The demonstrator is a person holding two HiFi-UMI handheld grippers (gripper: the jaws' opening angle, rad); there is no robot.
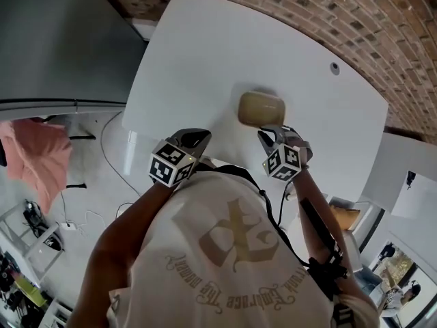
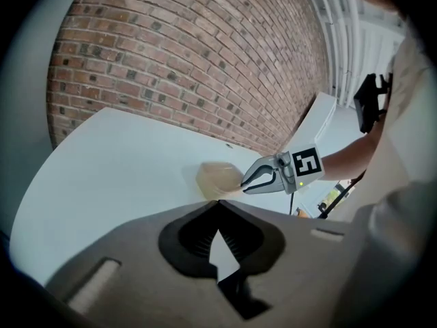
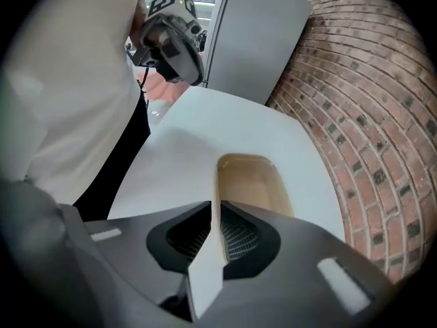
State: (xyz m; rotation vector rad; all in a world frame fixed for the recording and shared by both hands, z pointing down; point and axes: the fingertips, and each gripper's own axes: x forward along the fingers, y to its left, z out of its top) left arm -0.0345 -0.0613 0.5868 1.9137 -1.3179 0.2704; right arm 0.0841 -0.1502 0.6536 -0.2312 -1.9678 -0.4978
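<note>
While the right tongs point(image 3: 216, 207) clamp its rim, the tan tray point(image 3: 251, 183) runs lengthwise away from them, near end hidden; the left tongs point(image 2: 218, 203) are closed, empty.

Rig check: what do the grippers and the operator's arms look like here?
The left gripper and right gripper have curved grey bodies, dark ribbed inner faces, and each a white marker cube with black squares. The right one shows a green light and a black cable. Arms are bare below a white printed T-shirt.

tray point(image 1: 260, 108) on table point(image 1: 205, 60), brick wall point(image 1: 341, 19) behind, right tool point(image 1: 267, 134) on its near rim, left tool point(image 1: 194, 137) leftward
</note>
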